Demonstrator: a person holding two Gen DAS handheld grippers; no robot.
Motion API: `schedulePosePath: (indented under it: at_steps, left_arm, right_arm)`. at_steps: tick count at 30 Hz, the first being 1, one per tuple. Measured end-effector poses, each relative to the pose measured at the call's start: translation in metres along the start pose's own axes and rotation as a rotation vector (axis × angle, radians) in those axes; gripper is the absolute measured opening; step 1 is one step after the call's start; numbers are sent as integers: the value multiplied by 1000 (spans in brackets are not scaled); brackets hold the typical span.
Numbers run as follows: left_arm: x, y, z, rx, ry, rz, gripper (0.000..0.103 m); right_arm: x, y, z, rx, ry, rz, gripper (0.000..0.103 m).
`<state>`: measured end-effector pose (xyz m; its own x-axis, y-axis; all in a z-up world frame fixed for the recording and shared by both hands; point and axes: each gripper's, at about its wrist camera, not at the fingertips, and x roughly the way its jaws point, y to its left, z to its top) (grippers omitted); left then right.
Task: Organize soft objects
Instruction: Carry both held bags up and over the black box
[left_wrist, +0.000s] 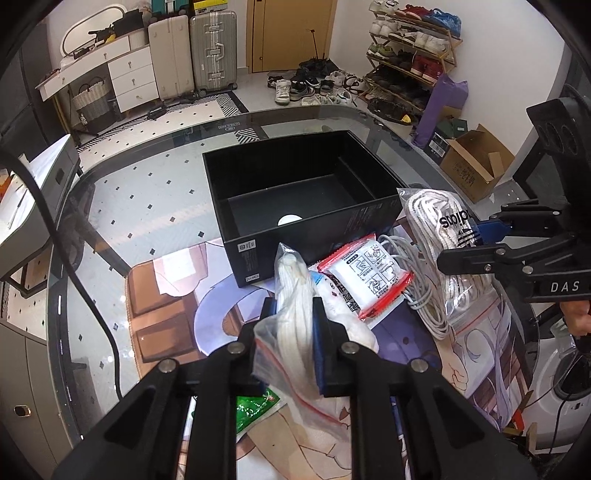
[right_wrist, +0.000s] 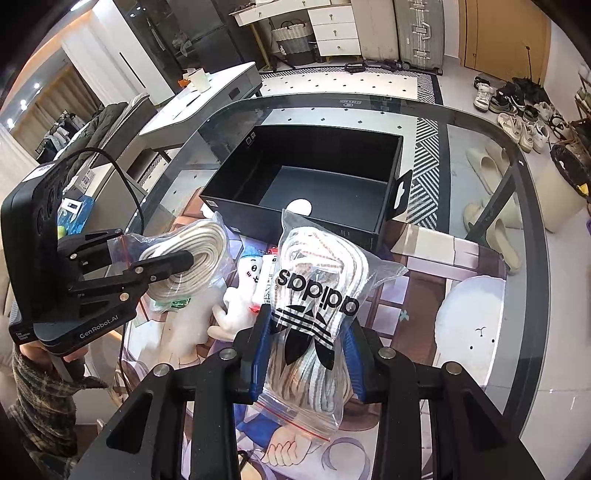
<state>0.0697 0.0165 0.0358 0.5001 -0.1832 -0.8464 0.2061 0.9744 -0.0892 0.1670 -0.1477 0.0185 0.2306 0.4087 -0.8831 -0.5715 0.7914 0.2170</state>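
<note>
My left gripper (left_wrist: 291, 314) is shut on a clear zip bag of cream laces (left_wrist: 293, 325), held a little above the printed mat; the same bag of laces (right_wrist: 184, 258) shows at left in the right wrist view. My right gripper (right_wrist: 306, 325) is shut on a clear bag of white laces with a black logo (right_wrist: 317, 295), seen in the left wrist view as the logo bag (left_wrist: 443, 236) at right. An open black box (left_wrist: 295, 192), (right_wrist: 317, 173) stands just beyond both bags, empty but for a white round sticker.
On the mat (left_wrist: 166, 295) between the grippers lie a red-edged white packet (left_wrist: 369, 277), a coiled grey cable (left_wrist: 421, 295), a white plush toy (right_wrist: 240, 295) and a green packet (left_wrist: 255, 406). The glass table edge (right_wrist: 532, 258) curves right. A person's sleeve (right_wrist: 40, 387) is lower left.
</note>
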Motion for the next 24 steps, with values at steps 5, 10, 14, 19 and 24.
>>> schedulePosePath:
  at_steps: [5,10,14,19,24]
  left_arm:
    - [-8,-7,3,7,-11,3,15]
    - [-21,-10,9,0,-41,-1,15]
    - [-29,-8,16,-15,-61,13,15]
    - [-35,-8,22,-18,-70,17,15]
    - [-44,-9,31,-27,-103,28,15]
  right_arm:
    - [3,0,2,3,6,-3,35]
    - [-2,3,6,1,-6,-6,35]
    - [-6,4,8,4,-13,-1,35]
    - [-10,10,10,0,-16,8,35]
    - [-19,17,19,-14,-38,9,35]
